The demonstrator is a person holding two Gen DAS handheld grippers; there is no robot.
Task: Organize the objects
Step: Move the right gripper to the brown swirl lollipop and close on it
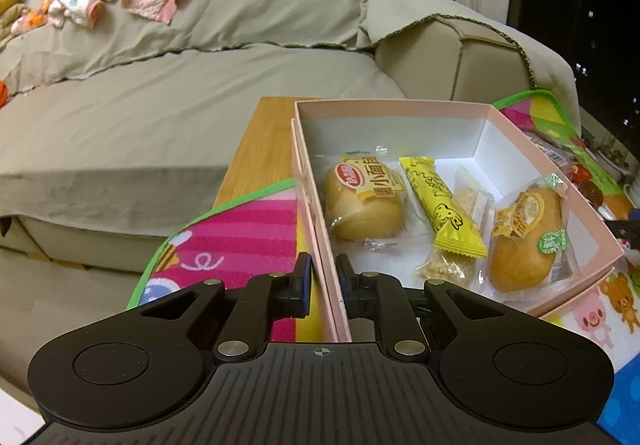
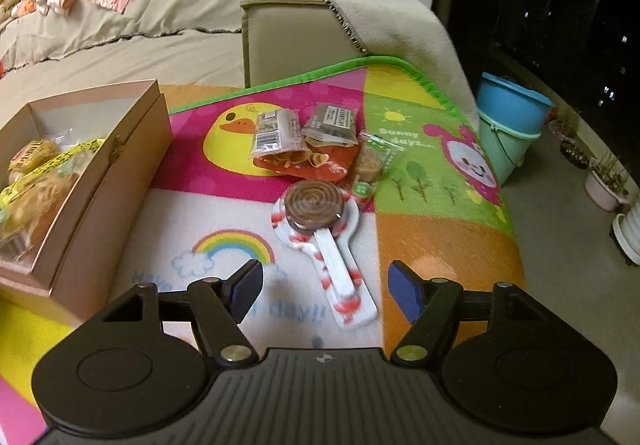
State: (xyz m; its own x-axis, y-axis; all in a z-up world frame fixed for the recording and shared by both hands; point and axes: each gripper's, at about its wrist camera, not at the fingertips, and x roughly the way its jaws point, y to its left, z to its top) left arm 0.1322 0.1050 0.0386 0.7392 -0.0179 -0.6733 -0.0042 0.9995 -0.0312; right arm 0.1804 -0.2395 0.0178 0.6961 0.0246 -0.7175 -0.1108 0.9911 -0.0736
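The left tongs (image 1: 323,281) are nearly closed, pinching the near side wall of the pink box (image 1: 592,221), one finger outside and one inside it. The box sits open on a colourful play mat (image 1: 240,229) that covers a wooden desk (image 1: 262,141) in front of a beige sofa (image 1: 160,105). Inside the box lie a wrapped bun (image 1: 362,205) at the left, a yellow snack bar (image 1: 440,205) beside it, a clear-wrapped crumbly bar (image 1: 464,229) partly under the yellow one, and a second wrapped bun (image 1: 524,241) leaning against the right wall.

The right tongs (image 2: 327,291) stand open with nothing gripped; their jaws are well apart, on either side of the near end of a wrapped swirl lollipop (image 2: 316,209) (its white, red-patterned wrapper runs towards the camera), and the fingers do not touch it. The lollipop lies on the mat to the right of the box (image 2: 104,181). Just beyond it sits a small heap of snacks: an orange packet (image 2: 312,163), a clear barcode packet (image 2: 276,131), a dark brown packet (image 2: 334,123) and a round pastry in a green-edged wrapper (image 2: 370,161). Past the desk's far right edge, a blue bucket (image 2: 512,105) stands on the floor.
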